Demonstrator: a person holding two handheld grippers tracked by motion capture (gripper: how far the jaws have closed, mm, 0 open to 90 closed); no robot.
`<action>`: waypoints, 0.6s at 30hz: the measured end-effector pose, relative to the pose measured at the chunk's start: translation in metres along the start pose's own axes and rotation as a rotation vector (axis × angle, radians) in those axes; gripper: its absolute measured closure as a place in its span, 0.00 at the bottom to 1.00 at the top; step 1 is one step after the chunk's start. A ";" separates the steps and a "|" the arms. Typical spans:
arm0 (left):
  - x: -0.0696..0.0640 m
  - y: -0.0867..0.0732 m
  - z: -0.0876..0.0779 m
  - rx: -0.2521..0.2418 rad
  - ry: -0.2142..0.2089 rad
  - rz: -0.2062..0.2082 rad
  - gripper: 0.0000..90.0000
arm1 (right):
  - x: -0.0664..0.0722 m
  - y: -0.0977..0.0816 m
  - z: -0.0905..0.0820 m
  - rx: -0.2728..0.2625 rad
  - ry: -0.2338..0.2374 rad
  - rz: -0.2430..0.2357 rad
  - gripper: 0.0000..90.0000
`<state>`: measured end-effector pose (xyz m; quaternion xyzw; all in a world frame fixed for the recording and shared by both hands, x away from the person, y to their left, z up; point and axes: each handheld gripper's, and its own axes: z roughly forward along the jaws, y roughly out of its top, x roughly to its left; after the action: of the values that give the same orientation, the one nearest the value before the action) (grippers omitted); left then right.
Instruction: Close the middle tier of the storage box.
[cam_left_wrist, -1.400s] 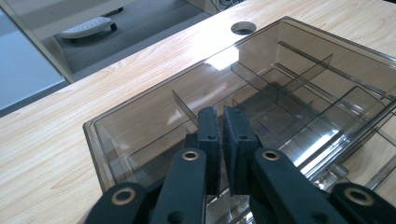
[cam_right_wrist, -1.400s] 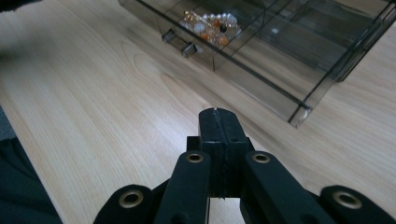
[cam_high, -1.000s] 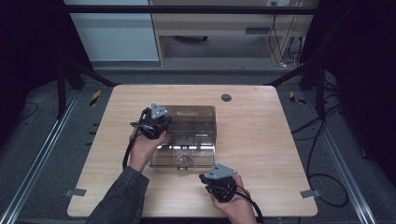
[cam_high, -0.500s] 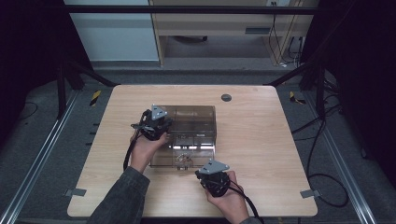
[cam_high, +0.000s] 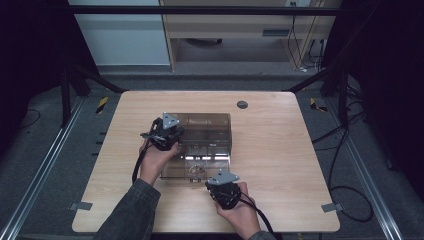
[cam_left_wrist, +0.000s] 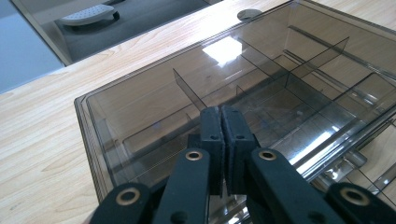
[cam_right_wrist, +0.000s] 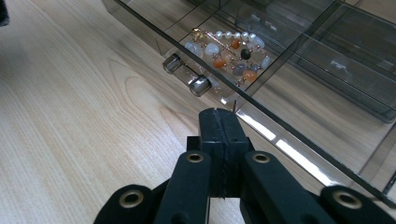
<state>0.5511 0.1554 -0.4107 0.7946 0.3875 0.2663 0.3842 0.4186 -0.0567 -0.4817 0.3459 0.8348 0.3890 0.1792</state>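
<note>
Right gripper view: we are nudging shut the pulled-out drawer of a smoky clear plastic organiser box (cam_right_wrist: 299, 56).

Our right gripper (cam_right_wrist: 219, 114) has its jaws fully closed on nothing, tips just short of the drawer front, with the small clear cylindrical handle (cam_right_wrist: 187, 77) ahead and to the left of them. Beyond the handle lies a bracelet of pearl, orange and grey beads (cam_right_wrist: 231, 53). Our left gripper (cam_left_wrist: 222, 114), jaws likewise pressed together and empty, rests on the box's tinted lid (cam_left_wrist: 196, 79). We judge that pushing off-centre could skew and jam the drawer, slide the whole box across the pale wooden table (cam_high: 280, 130) if the left gripper slips, or jolt the beads.
</note>
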 end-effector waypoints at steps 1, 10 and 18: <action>0.000 0.000 0.000 0.000 0.000 0.001 0.98 | 0.000 0.000 0.001 -0.001 0.000 0.005 1.00; -0.001 0.001 0.000 0.006 0.008 0.007 1.00 | -0.003 0.000 0.003 0.001 -0.007 0.006 1.00; 0.000 0.000 0.000 0.006 0.004 0.006 1.00 | -0.004 0.001 0.008 0.011 -0.018 0.004 1.00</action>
<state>0.5513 0.1552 -0.4103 0.7962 0.3868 0.2679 0.3804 0.4257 -0.0550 -0.4858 0.3521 0.8346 0.3816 0.1837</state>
